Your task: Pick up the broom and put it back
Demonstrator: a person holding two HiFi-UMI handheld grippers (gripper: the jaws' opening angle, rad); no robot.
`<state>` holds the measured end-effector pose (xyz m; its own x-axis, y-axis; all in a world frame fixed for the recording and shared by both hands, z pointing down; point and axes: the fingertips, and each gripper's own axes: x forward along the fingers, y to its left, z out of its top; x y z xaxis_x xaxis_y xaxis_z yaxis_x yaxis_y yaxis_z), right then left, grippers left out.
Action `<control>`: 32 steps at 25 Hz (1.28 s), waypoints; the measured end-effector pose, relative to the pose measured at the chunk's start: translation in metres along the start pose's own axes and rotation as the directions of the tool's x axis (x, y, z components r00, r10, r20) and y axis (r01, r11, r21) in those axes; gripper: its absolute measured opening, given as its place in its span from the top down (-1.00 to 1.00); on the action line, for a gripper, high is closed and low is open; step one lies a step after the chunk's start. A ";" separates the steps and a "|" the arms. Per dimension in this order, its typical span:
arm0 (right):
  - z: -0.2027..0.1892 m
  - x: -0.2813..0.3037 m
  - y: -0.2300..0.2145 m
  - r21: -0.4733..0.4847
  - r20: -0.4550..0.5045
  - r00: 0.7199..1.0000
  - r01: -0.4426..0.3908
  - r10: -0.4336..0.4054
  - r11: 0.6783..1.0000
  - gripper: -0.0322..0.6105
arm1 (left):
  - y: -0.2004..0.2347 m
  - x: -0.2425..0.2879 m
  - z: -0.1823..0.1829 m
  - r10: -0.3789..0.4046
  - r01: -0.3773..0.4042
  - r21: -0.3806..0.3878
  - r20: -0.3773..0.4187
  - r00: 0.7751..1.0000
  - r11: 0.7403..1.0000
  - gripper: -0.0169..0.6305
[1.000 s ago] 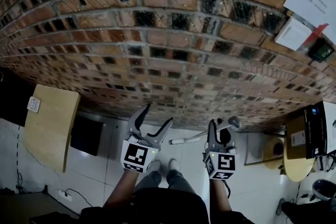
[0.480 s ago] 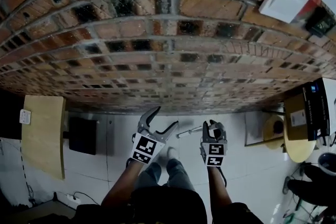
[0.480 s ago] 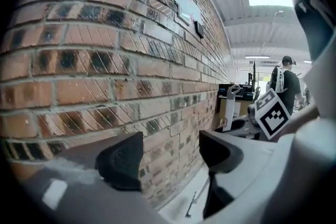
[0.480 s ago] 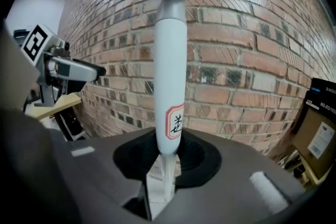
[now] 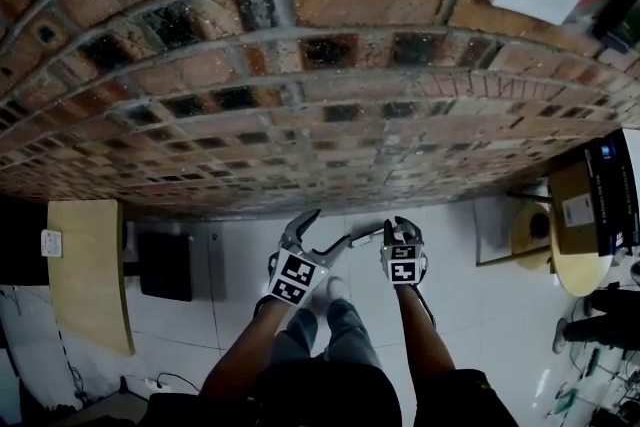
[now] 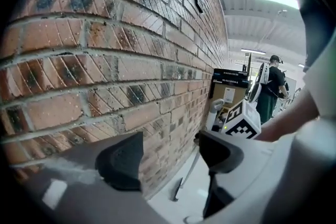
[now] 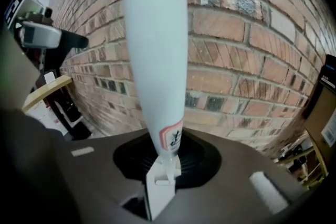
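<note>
Right claw (image 7: pixel 161 168) clenched on the broom (image 7: pixel 156 55) by its white handle, brush end low near the floor (image 6: pixel 193 198) beside the brick wall (image 5: pixel 300 115); left claw (image 6: pixel 170 157) spread, empty; pickup seemingly done, putting it back remains.

The broom (image 6: pixel 190 170) slants to the brick wall (image 5: pixel 300 115)'s foot, wooden board (image 5: pixel 88 270) left, round table (image 5: pixel 577 277) right

Head view: from overhead, steeply down; floor (image 5: pixel 235 255) at 6 o'clock, brick wall (image 5: pixel 300 85) at 12.
View on left claw (image 5: pixel 322 230): low, along the wall; right claw (image 5: pixel 400 223) at 4 o'clock.
View on right claw: very close behind broom handle (image 7: pixel 156 60), facing the wall.
Shared by all: the wall.
</note>
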<state>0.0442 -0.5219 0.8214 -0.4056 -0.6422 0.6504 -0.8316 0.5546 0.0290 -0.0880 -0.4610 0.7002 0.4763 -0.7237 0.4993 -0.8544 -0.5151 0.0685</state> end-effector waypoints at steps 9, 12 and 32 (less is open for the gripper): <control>0.049 0.077 -0.020 0.058 0.006 1.000 0.018 -0.019 0.998 0.65 | 0.014 -0.001 -0.011 0.013 -0.014 -0.038 -0.026 1.000 0.999 -0.09; 0.055 0.091 -0.023 0.083 -0.026 0.999 0.032 -0.030 0.996 0.65 | 0.021 -0.007 -0.012 0.024 -0.025 -0.049 -0.020 1.000 0.999 -0.09; 0.030 -0.114 0.068 0.169 0.112 0.983 0.126 -0.146 0.978 0.00 | 0.042 -0.132 0.011 0.133 -0.119 -0.092 0.166 0.977 0.989 -0.09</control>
<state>0.0232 -0.4267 0.7264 -0.3200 -0.7710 0.5505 -0.9281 0.3720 -0.0185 -0.1844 -0.3918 0.6271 0.3858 -0.8520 0.3540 -0.9206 -0.3805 0.0875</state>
